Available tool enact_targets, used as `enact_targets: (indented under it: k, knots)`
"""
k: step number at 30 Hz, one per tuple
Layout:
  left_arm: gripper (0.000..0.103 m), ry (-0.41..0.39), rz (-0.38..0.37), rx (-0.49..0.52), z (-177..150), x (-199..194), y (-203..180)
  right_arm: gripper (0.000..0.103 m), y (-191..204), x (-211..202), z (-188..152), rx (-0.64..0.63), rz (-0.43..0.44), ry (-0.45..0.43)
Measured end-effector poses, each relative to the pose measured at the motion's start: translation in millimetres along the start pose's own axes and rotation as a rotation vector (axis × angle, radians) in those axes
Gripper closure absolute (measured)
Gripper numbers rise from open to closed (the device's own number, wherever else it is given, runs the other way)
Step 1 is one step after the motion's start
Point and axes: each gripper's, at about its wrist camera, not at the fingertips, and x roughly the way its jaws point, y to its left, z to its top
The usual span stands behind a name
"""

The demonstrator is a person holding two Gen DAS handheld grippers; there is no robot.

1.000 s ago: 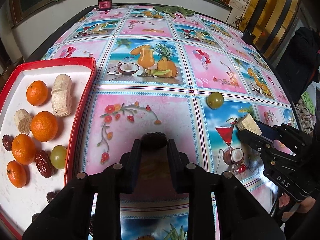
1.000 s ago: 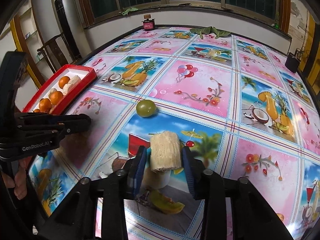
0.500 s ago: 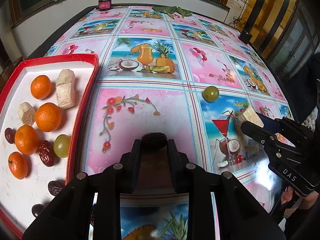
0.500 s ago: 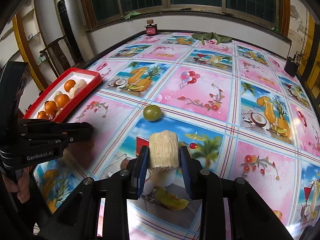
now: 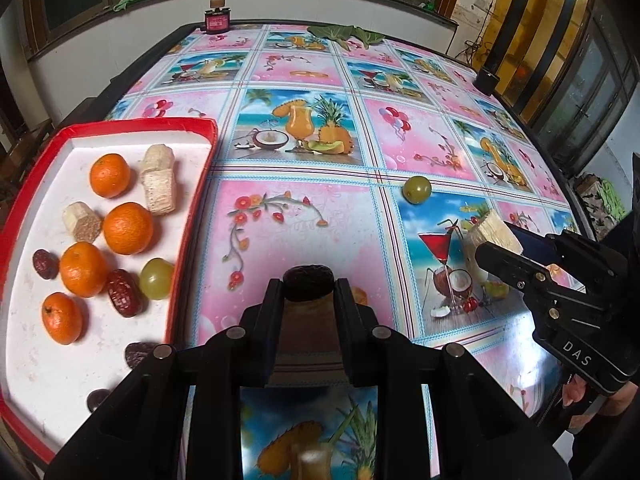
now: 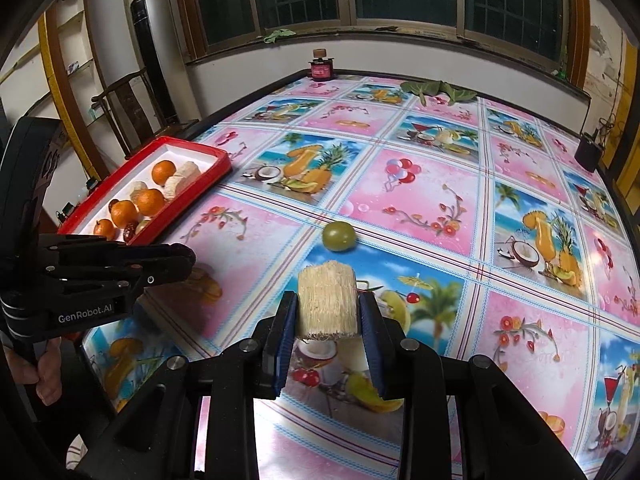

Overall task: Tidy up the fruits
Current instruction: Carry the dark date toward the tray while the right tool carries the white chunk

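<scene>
Bordering red tray, open tablecloth

My left gripper holds a date above the table, with the tray to its left. My right gripper holds a sugarcane piece; a grape lies beyond it.

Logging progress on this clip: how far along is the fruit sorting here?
Mostly done. The red tray already holds oranges, dates, a green grape and pale cane pieces. In hand: the left tongs grip a dark date, and the right tongs grip a cane piece, both above the tablecloth. Left on the table: one green grape.
</scene>
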Motion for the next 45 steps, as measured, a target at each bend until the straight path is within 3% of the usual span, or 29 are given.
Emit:
enact_targets:
  k: [24,45]
  knots:
    - [0.080,-0.032,0.045,-0.007,-13,-31,18,0.071,28,-9,4,-0.047,0.058,-0.016]
    - [0.080,-0.064,0.109,-0.074,-18,-59,70,0.071,64,-11,22,-0.088,0.191,-0.019]
